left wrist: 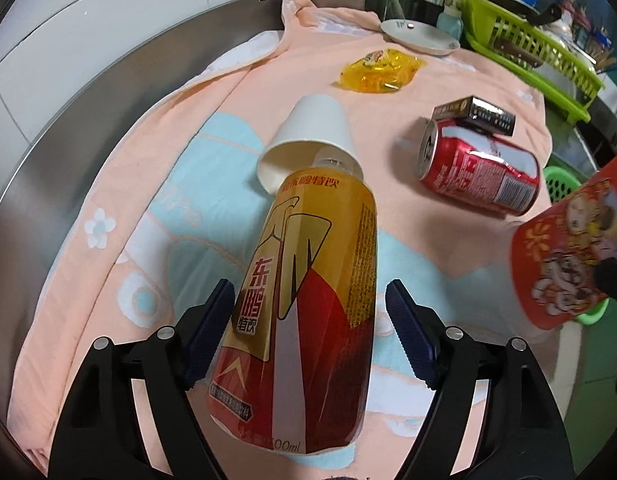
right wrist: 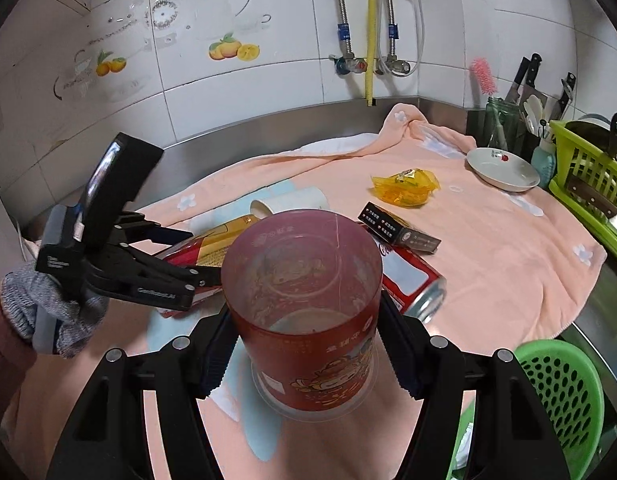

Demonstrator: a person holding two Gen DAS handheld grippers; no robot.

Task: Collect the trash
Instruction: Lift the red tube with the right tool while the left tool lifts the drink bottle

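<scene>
A yellow and red drink bottle (left wrist: 312, 288) lies on the peach towel (left wrist: 120, 184), its neck tucked into a tipped white paper cup (left wrist: 312, 132). My left gripper (left wrist: 308, 286) is open and straddles the bottle, with a gap at the right pad (left wrist: 408, 332). My right gripper (right wrist: 306, 316) is shut on a red printed plastic cup (right wrist: 304, 280), held upright above the towel; the left wrist view shows that cup (left wrist: 568, 260) at its right edge. From the right wrist view, the left gripper (right wrist: 196, 258) reaches over the bottle (right wrist: 224, 228) in a gloved hand (right wrist: 56, 316).
A dented red can (left wrist: 480, 176) lies with a dark cigarette box (left wrist: 476, 114) on it. Farther back are a yellow wrapper (left wrist: 380, 70) and a white dish (left wrist: 420, 36). A green dish rack (right wrist: 588, 168) stands at the right, a green perforated basket (right wrist: 560, 392) below the counter edge.
</scene>
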